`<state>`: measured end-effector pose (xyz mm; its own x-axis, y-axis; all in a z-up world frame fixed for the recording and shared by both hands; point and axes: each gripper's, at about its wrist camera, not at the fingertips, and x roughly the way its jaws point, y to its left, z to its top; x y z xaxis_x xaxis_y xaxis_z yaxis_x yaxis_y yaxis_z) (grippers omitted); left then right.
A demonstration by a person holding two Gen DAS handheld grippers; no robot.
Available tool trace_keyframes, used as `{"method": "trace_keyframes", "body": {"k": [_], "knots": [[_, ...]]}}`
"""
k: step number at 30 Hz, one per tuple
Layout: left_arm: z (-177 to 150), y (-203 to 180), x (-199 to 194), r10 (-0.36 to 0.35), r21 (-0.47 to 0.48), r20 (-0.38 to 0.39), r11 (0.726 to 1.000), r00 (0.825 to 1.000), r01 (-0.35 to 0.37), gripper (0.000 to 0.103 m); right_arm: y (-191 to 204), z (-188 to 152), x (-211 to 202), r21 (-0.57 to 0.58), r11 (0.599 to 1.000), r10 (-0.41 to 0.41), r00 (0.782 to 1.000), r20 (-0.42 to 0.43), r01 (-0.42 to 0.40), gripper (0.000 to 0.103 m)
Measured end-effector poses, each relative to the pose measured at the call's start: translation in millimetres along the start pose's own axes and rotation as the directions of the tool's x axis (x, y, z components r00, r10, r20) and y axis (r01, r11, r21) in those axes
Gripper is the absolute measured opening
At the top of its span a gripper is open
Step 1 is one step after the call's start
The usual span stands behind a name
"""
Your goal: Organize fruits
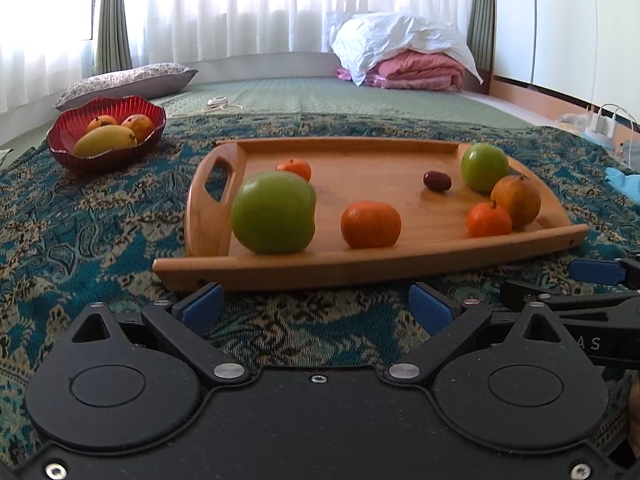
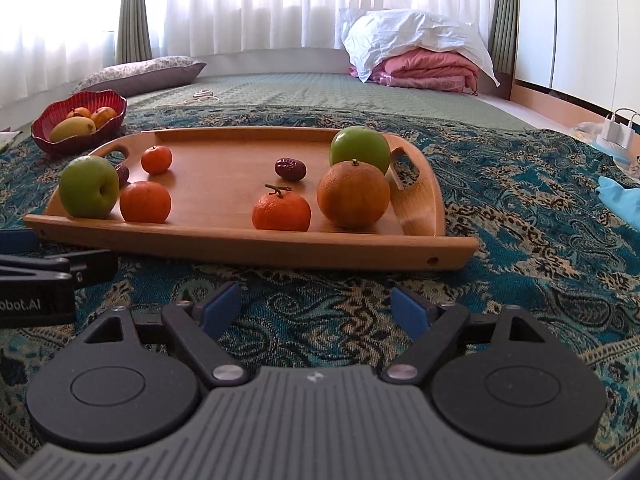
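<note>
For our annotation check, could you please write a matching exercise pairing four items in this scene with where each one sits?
Things:
1. mango
2. large orange
3. white plastic bag
4. pillow

Places:
A. on the wooden tray, in front of a green apple
B. on top of the folded pink blanket
C. in the red bowl
D. on the bed behind the red bowl

Pairs: 1-C, 2-A, 3-B, 4-D
</note>
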<state>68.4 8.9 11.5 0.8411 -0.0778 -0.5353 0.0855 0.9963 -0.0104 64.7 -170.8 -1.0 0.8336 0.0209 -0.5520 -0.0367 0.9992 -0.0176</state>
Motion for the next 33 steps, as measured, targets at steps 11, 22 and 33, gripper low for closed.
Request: {"method": "trace_keyframes", "body": {"k": [11,22,33], "knots": [[-4.2,3.4,12.1,0.020,-0.031,-0.057,0.999,0.998,-0.022,0.103,-2.5,-4.0,9.7,0.013,1.000,0.008,1.000,-0.013,-0.008,0.101],[-7.8,2.5,14.5,0.023,-0.026,-0.058,0.999,0.998,-0.025,0.103,1.1,-4.6,12.2,-0.010,1.000,0.014,1.000,-0.020,-0.014,0.103],[-7.3,3.2,15.2,0.023,-0.018,-0.061,1.000,0.998,-0.024,0.103,1.2,-4.7,12.1,-0.012,1.000,0.013,1.000,-0.018,-0.013,0.103]]}}
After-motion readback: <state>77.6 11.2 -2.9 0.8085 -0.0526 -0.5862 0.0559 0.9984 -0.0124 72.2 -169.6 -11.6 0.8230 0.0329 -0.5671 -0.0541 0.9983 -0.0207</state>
